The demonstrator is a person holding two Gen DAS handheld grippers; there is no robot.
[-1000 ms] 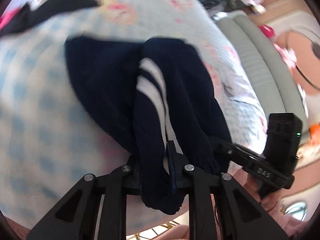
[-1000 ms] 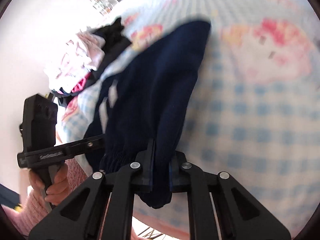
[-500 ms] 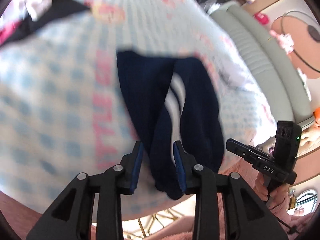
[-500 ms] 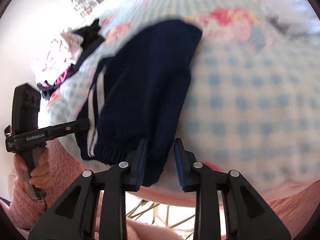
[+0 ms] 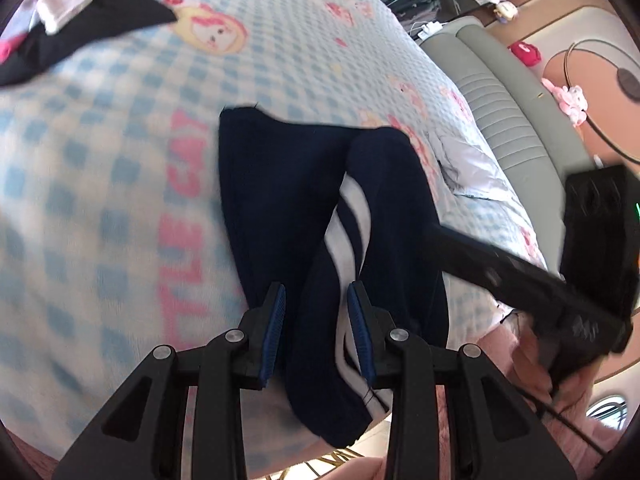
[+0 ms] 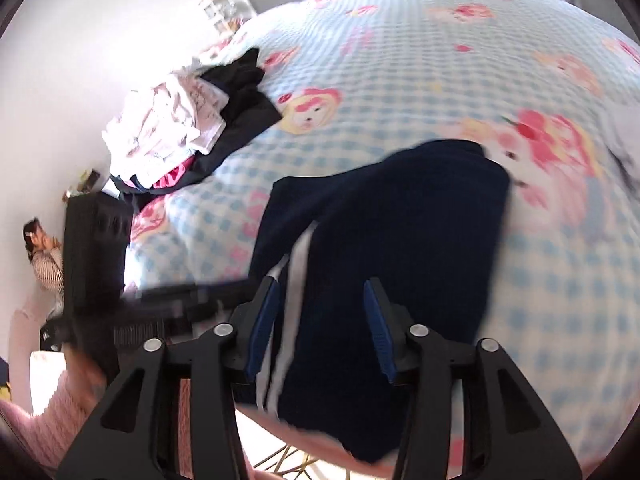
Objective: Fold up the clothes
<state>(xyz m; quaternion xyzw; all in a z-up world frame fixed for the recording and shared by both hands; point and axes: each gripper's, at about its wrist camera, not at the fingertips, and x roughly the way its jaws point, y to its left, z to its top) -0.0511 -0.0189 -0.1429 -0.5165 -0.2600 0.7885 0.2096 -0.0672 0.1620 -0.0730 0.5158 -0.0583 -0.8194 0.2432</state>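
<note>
Navy garment with white stripes lies doubled on checked bed cover, near end hanging over bed edge. Left hand-held gripper and right hand-held gripper both spread wide, gripping nothing. For neat fold: pinch near corners evenly, lift together, align edges, smooth flat.

Left gripper with jaws apart at bottom centre, navy trousers with white stripes mid-frame on checked blanket, right gripper at right, dark clothes upper left.
</note>
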